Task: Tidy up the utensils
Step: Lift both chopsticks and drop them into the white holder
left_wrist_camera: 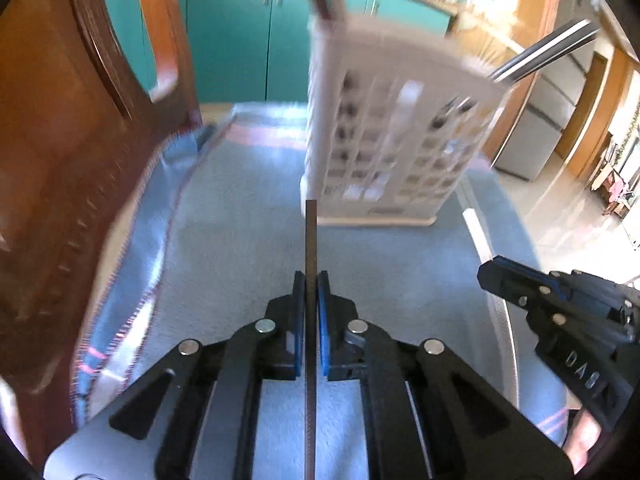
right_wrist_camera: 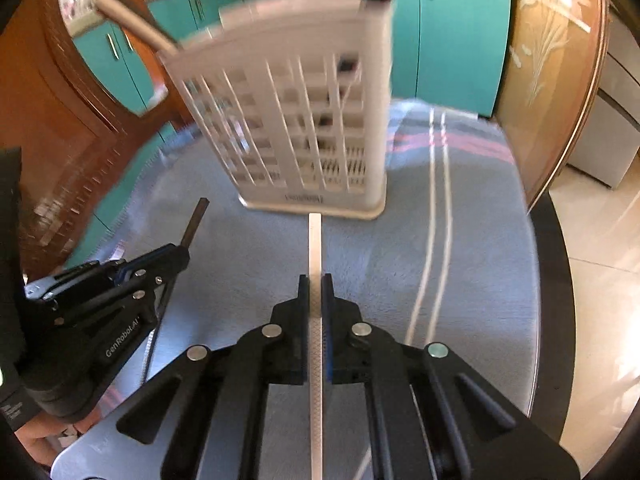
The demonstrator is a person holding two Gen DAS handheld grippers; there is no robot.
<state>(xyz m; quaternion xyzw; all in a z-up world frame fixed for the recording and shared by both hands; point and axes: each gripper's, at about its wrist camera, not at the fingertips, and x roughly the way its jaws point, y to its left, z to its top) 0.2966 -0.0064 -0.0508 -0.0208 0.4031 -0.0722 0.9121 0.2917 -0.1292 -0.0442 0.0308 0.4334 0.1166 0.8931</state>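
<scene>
My left gripper (left_wrist_camera: pixel 311 280) is shut on a thin dark utensil handle (left_wrist_camera: pixel 311 236) that points ahead toward a white slotted utensil holder (left_wrist_camera: pixel 384 140). In the right wrist view my right gripper (right_wrist_camera: pixel 315 282) is shut on a slim white utensil handle (right_wrist_camera: pixel 315 248), also aimed at the holder (right_wrist_camera: pixel 296 120). The holder stands upright on a blue cloth (left_wrist_camera: pixel 240 220), with dark and silver handles sticking out of its top. Each gripper shows in the other's view: the right one (left_wrist_camera: pixel 496 266) at the right, the left one (right_wrist_camera: pixel 180 250) at the left. The utensils' working ends are hidden.
A wooden chair back (left_wrist_camera: pixel 60 140) rises at the left of the table. Teal cabinets (right_wrist_camera: pixel 452 40) stand behind. The cloth (right_wrist_camera: pixel 460 240) covers a round table with a dark rim (right_wrist_camera: pixel 556 280); tiled floor lies to the right.
</scene>
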